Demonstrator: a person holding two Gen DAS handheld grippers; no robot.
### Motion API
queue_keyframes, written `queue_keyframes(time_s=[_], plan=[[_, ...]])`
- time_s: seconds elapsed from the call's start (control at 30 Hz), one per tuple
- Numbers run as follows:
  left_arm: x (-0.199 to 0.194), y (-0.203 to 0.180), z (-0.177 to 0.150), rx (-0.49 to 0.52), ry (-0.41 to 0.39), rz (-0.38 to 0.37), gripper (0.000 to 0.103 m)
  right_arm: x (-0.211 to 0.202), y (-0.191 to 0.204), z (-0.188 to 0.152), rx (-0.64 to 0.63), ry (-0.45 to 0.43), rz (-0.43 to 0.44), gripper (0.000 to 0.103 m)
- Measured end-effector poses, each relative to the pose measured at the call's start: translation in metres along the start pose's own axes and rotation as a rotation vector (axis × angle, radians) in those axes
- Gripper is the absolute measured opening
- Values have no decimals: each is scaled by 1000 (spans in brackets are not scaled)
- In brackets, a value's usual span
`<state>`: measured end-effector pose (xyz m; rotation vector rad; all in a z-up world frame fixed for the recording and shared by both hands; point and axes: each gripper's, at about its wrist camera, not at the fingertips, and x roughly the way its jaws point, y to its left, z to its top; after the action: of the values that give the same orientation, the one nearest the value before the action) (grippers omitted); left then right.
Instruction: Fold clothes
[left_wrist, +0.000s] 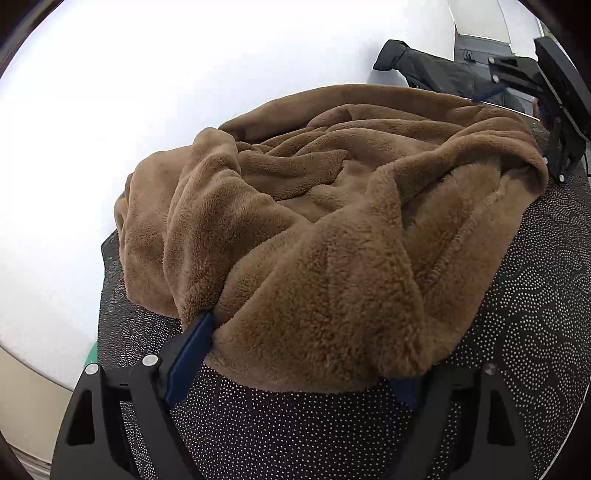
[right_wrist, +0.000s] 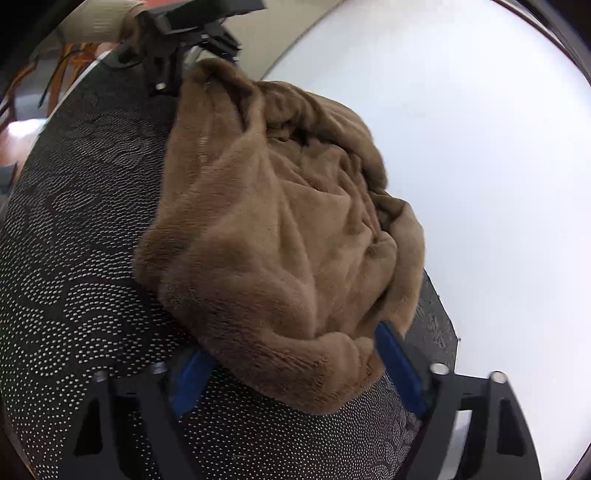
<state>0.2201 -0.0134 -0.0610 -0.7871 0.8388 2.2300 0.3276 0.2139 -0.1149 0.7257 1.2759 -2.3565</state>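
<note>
White tabletop (left_wrist: 74, 147) carries a dotted mat (left_wrist: 295, 424) bearing a crumpled brown fleece (left_wrist: 314, 221): soft, bulky, best taken by its hem. Left gripper (left_wrist: 299, 354) straddles the mat-side hem, released. Right gripper (right_wrist: 291, 365) likewise straddles a corner, unclenched.

Looks like a plain indoor room to me.
I see a white desk (left_wrist: 110, 110) under a dotted black mat (right_wrist: 74, 221).
</note>
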Motion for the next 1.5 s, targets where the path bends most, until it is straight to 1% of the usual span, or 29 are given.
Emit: queue_keyframes(time_s=[0.03, 0.07, 0.1, 0.13, 0.17, 0.23, 0.27, 0.33, 0.37, 0.4, 0.5, 0.53, 0.63, 0.73, 0.8, 0.87, 0.9, 0.93, 0.97, 1.0, 1.03, 1.07, 1.1, 1.13, 1.2, 1.27, 1.37, 1.4, 1.5], plan=[[0, 0, 0, 2, -2, -2, 87, -1, 3, 1, -20, -1, 9, 65], [0, 0, -1, 4, -4, -4, 87, -2, 4, 2, -27, 4, 20, 59], [0, 1, -1, 9, -5, -11, 87, -2, 6, 4, -22, 14, 41, 45], [-1, 1, -1, 15, -7, -18, 87, -2, 7, 5, -17, 23, 62, 35], [-1, 2, -1, 20, -8, -25, 87, -3, 8, 7, -9, 34, 83, 33], [-2, 4, -2, 34, -12, -37, 87, -3, 3, 10, 54, 58, 124, 23], [-3, 5, -3, 42, -15, -43, 87, -3, -1, 11, 92, 66, 146, 23], [-5, 6, -3, 53, -16, -46, 86, -8, -12, 11, 180, 50, 166, 20], [-6, 5, -2, 57, -16, -50, 83, -10, -18, 10, 227, 38, 167, 20], [-7, 5, -2, 60, -17, -54, 79, -13, -26, 9, 287, 24, 164, 19], [-11, 2, -1, 80, -18, -50, 78, -21, -54, 0, 477, -14, 140, 19], [-11, -1, -1, 103, -12, -46, 78, -21, -60, -4, 519, -16, 123, 19], [-12, -9, -2, 173, 5, -29, 78, -21, -66, -13, 584, -3, 82, 19], [-15, -15, -2, 229, 13, -12, 78, -12, -73, -15, 616, 4, 62, 19], [-16, -18, -1, 268, 16, -5, 78, -13, -75, -14, 629, 5, 38, 19], [-16, -19, 1, 301, 16, -10, 78, -9, -81, -16, 644, 10, 22, 19], [-15, -19, 2, 310, 16, -19, 72, -8, -81, -18, 650, 16, 17, 19], [-13, -17, 4, 310, 23, -28, 63, -8, -82, -19, 654, 21, 13, 19], [-11, -15, 5, 309, 29, -37, 45, -8, -82, -18, 650, 26, 10, 19], [-8, -11, 8, 294, 43, -46, 38, -6, -81, -18, 646, 30, 8, 19], [-9, -6, 11, 271, 37, -58, 36, 1, -82, -17, 641, 32, 8, 19], [-10, -2, 14, 248, 31, -71, 30, 7, -83, -16, 638, 35, 7, 19], [-11, 2, 17, 225, 24, -83, 26, 9, -84, -16, 639, 39, 6, 19], [-12, 7, 20, 202, 18, -95, 25, 10, -85, -17, 641, 42, 4, 19], [-19, 16, 25, 130, -25, -109, 23, 12, -87, -17, 648, 42, -12, 19], [-27, 26, 31, 57, -69, -122, 23, 12, -91, -17, 666, 33, -44, 19], [-42, 37, 39, -41, -142, -153, 23, 10, -103, -18, 732, -3, -101, 19], [-50, 40, 42, -72, -174, -167, 23, 9, -108, -19, 758, -19, -123, 18], [-69, 42, 51, -102, -241, -203, 23, 0, -123, -19, 818, -76, -190, 15]])
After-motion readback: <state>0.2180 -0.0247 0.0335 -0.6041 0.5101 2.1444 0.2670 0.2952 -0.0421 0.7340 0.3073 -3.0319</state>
